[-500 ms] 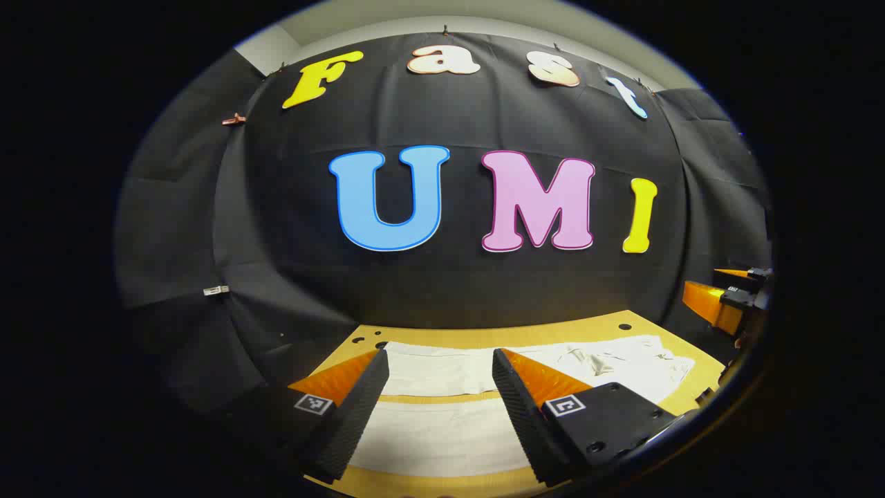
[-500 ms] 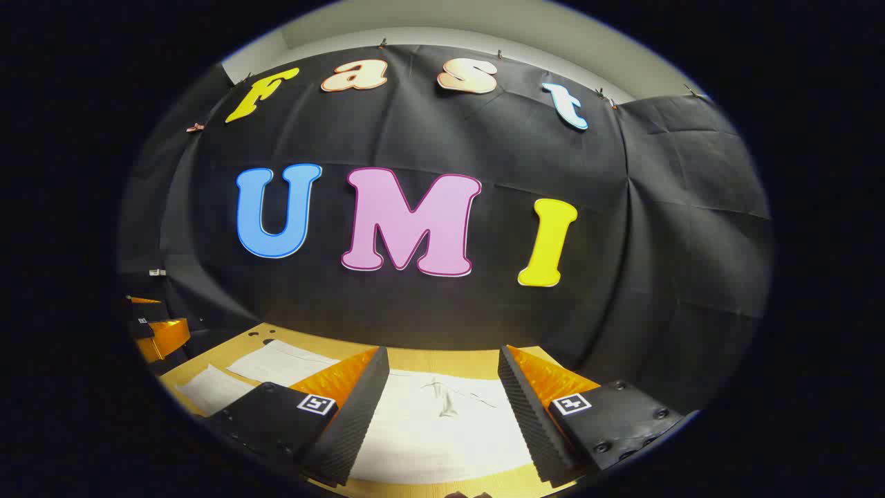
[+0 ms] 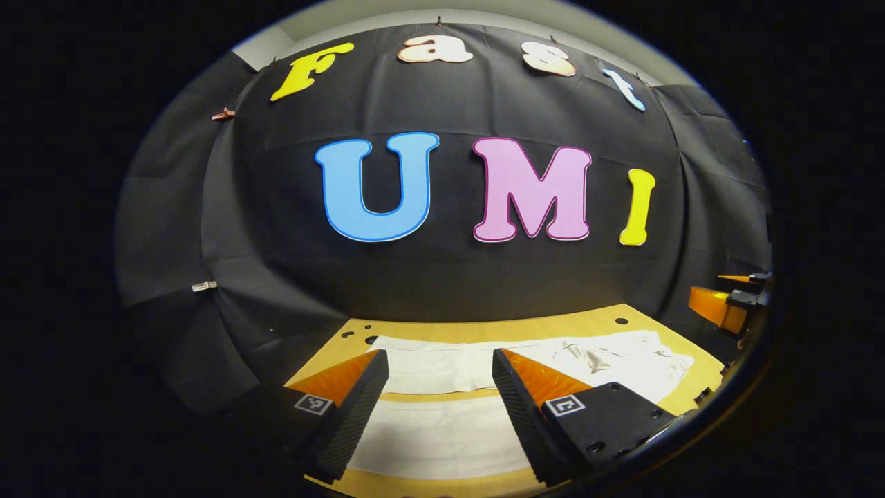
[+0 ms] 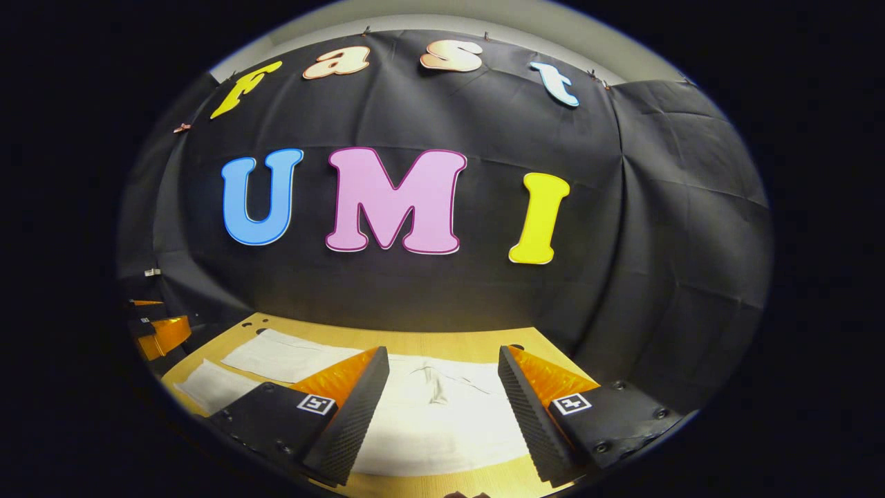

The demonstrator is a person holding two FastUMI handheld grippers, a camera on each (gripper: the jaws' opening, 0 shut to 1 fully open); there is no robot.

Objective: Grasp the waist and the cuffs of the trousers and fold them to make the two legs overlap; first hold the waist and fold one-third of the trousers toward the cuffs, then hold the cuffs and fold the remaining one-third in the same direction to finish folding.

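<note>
— Left gripper [image 3: 440,398] is hovering over the near edge of the desk [image 3: 484,330], fingers spread wide, nothing pinched between them. You seeing that?

— I am. White trousers [image 3: 442,436] are lying flat on the wooden desk, and the left gripper's fingers [image 3: 363,408] are framing one leg of them right below. A second leg is stretching across just beyond it, a strip of bare wood showing between the two.

— And the waist?

— Waist end is sitting toward the right-hand side of the desk in the left gripper view, fabric rumpling there near the far right corner. Over in the right gripper view, the right gripper [image 4: 442,408] is hanging above that same waist area, fingers also wide apart, holding nothing.

— So neither one is gripping cloth.

— Neither. In the right gripper view the trousers [image 4: 442,422] are spreading between the open fingers, with a fly seam running up the middle, and the two legs are trailing off toward the left side of the desk [image 4: 442,340]. The other gripper is peeking in at the far left edge there, just off the desk's left end; whether it's touching anything from that angle, I can't tell.

— And from the left gripper view?

— Right gripper [image 3: 726,304] is showing at the far right, beside the desk's right edge, near the waist.
</note>
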